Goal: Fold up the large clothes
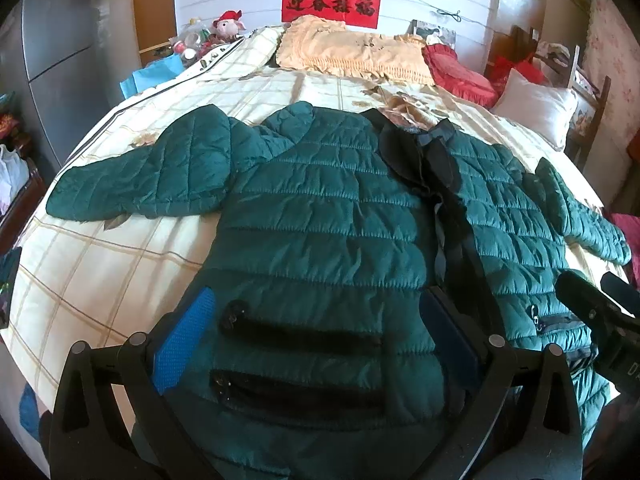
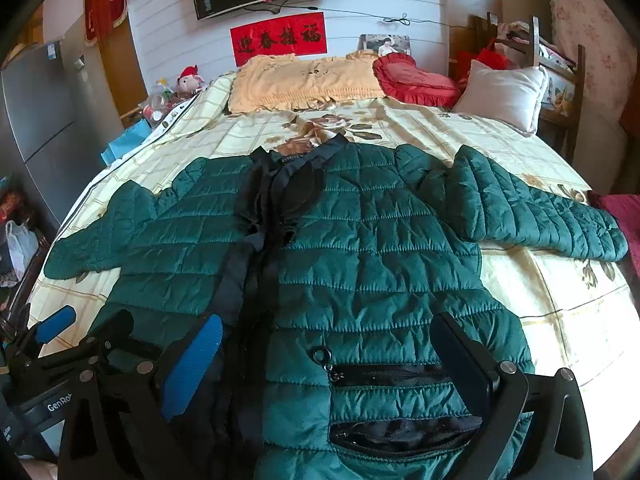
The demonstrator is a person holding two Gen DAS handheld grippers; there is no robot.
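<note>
Nearest the lens, the left claw (image 1: 316,344) hangs with jaws wide apart over the hem of the green padded jacket (image 1: 320,208), gripping nothing. That jacket lies front-up, sleeves spread, on the checked bed (image 1: 120,248), collar at the far end. Its slick quilting looks likely to slip from a shallow pinch. At centre, the loose dark placket (image 2: 256,256) may bunch in a fold. Rightward, the right claw (image 2: 332,364), equally spread and empty, straddles a pocket zip (image 2: 384,374) that might snag.

Jacket (image 1: 320,216) hem — cut off (both views) below frame.
</note>
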